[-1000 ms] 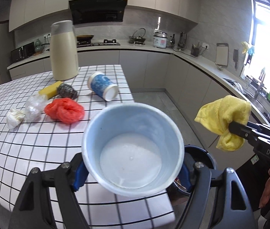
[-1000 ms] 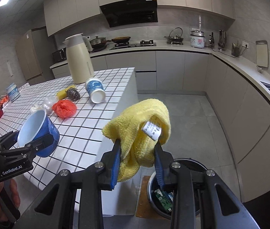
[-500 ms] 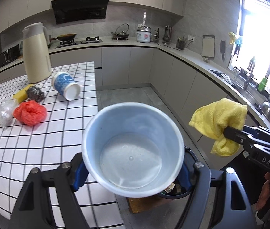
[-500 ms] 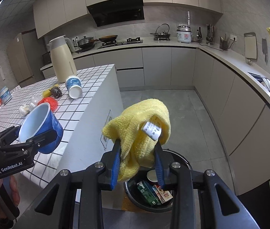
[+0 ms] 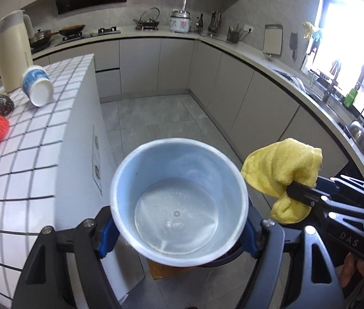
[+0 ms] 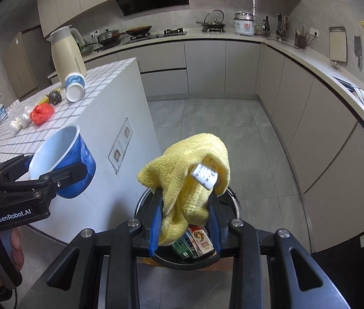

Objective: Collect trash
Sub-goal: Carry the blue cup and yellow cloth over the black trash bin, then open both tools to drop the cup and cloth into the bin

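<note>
Right wrist view, nearest first: the right gripper (image 6: 185, 217) is clenched on a bunched yellow cloth (image 6: 185, 180), which hangs directly over the open black trash bin (image 6: 234, 203) on the floor. Cartons already lie inside the bin; the print on them is too small to read. A white care tag (image 6: 204, 175) curls out of the cloth, with printing on it I cannot make out.

To the side, the left gripper (image 6: 61, 170) grasps a blue paper cup (image 6: 62, 161) by its wall, mouth tilted up, beside the corner of the tiled island (image 6: 84, 108). Its body reads "GenRobot.AI". In the left wrist view the cup (image 5: 179, 208) fills the foreground with the bin mostly hidden beneath it, and the right gripper's body (image 5: 346, 239) shows "DAS".

Risks, as I judge them: the cloth is loose and draped, so on release a fold could catch on a finger or land over the bin's rim instead of inside. The cup appears to sit off to one side of the bin rather than squarely above it; let go from there, it might strike the rim or the island's side and roll across the floor. The two grippers are close and could knock together.

Farther off, on the island, lie a red plastic bag (image 6: 41, 113), a steel scourer (image 6: 55, 96), a tipped blue cup (image 6: 75, 87) and a cream thermos jug (image 6: 66, 51).
</note>
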Available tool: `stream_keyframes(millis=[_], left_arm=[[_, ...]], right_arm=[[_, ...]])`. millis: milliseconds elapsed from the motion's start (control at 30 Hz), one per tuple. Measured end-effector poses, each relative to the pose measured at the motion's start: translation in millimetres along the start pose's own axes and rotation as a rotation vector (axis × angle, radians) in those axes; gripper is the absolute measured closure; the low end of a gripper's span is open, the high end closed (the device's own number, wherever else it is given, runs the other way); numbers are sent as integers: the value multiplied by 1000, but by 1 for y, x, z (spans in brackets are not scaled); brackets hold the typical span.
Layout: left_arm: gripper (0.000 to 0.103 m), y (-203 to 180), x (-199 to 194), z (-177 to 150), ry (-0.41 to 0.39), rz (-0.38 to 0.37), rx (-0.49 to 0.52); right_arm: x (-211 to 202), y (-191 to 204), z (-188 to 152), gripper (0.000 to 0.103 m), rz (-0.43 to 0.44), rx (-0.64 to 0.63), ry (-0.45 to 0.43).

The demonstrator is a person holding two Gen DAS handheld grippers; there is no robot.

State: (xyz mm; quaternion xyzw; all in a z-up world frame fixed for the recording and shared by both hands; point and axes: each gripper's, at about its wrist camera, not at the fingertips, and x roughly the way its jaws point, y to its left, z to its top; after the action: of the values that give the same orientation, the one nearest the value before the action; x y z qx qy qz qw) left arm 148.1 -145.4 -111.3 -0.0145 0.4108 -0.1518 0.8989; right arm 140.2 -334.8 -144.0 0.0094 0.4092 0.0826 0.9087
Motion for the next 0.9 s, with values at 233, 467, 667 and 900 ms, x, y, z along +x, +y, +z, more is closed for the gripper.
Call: stream_keyframes(millis=[233,467,667,900], left_arm=[[26,-15,47,-10,74,-8,-19],[25,-30,87,-28,177,-40,-43],[7,-18,98,-31,183,47,-90],[4,-22,82,-31,153,117,-48]], right_arm=[[43,-23,-22,69,54,-44,68],[105,-39,-51,69,106,-127,170],[163,-63,-71,27,9,-194,282],[154,-96,-62,3,-17,-48,255]])
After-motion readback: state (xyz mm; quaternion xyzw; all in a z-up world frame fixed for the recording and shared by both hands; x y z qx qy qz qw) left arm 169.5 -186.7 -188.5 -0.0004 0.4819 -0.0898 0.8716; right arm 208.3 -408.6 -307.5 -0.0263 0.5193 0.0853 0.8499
